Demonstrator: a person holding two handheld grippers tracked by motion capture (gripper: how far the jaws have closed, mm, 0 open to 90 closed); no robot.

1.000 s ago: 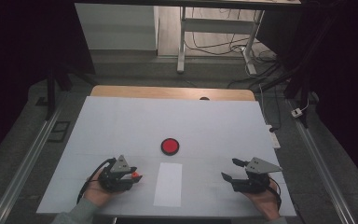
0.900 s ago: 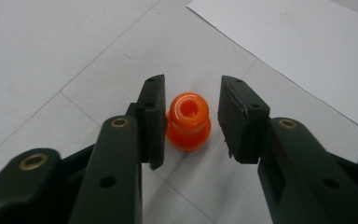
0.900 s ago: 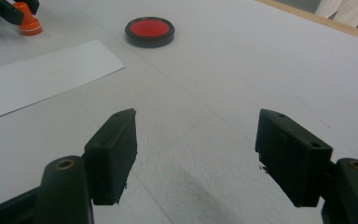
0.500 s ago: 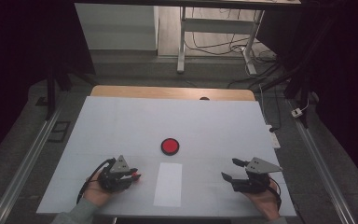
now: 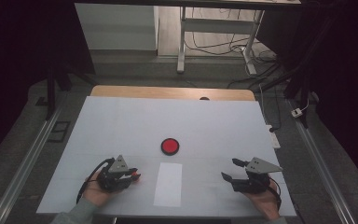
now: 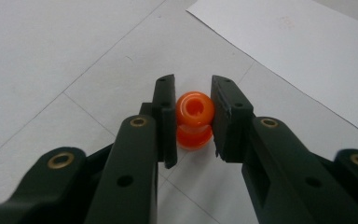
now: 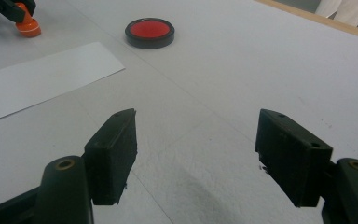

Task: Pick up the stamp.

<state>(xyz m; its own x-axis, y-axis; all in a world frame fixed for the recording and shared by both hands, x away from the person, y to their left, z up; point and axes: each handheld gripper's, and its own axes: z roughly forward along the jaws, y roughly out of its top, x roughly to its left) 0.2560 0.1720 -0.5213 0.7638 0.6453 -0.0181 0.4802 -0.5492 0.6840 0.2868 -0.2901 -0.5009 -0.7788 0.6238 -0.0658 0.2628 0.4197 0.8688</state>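
Orange piece (image 6: 194, 120) base perhaps jaw-hidden

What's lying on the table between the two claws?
In the high view, a white paper strip lies between the left claw, which grips a small orange knob, and the open right claw. The red disc sits farther back.

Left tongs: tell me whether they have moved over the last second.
No. In the high view the left tongs sit at the same spot left of the white paper sheet, shut on the orange piece.
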